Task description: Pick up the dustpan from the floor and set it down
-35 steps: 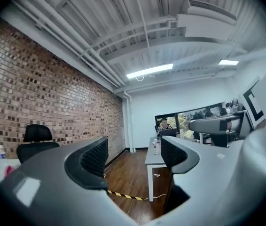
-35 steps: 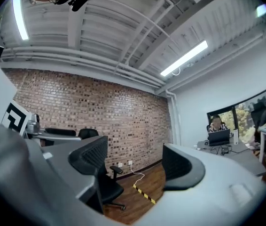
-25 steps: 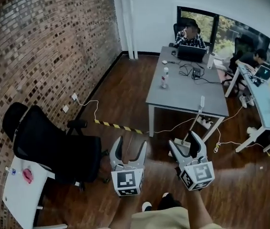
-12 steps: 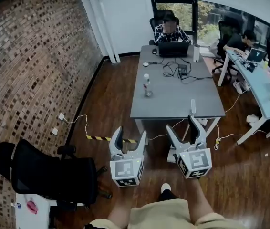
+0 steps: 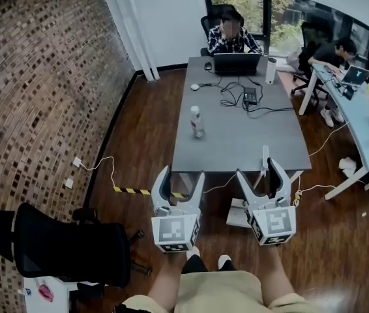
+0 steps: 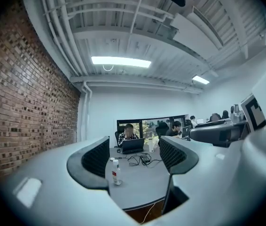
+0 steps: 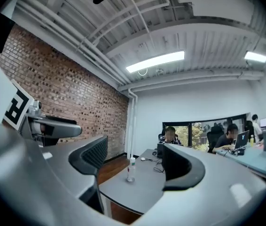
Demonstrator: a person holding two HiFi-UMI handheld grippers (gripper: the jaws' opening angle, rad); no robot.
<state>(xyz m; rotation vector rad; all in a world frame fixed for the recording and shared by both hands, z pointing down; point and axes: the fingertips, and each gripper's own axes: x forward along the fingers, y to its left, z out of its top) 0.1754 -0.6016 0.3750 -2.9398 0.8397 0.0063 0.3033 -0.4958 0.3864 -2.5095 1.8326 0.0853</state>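
The dustpan (image 5: 236, 214) lies on the wooden floor by the grey table's near right leg, a white pan whose long handle (image 5: 265, 156) rises against the table edge. My right gripper (image 5: 263, 181) is held level just above and in front of it, jaws open and empty. My left gripper (image 5: 179, 186) hangs further left, over the floor before the table. Its jaws are closing with nothing between them. Both gripper views look level across the tabletop: the left gripper (image 6: 133, 157) and the right gripper (image 7: 135, 163) frame a bottle. The dustpan is hidden in both.
The grey table (image 5: 236, 142) carries a bottle (image 5: 197, 121), a laptop and cables. A person sits at its far end, with others at the right desk. A black office chair (image 5: 67, 250) stands at lower left by the brick wall. Striped tape (image 5: 132, 191) and cords cross the floor.
Both grippers and the view have advanced toward the grey table, and the dustpan now sits right under the right gripper. The office chair has slid to the lower left. The left jaws have narrowed slightly.
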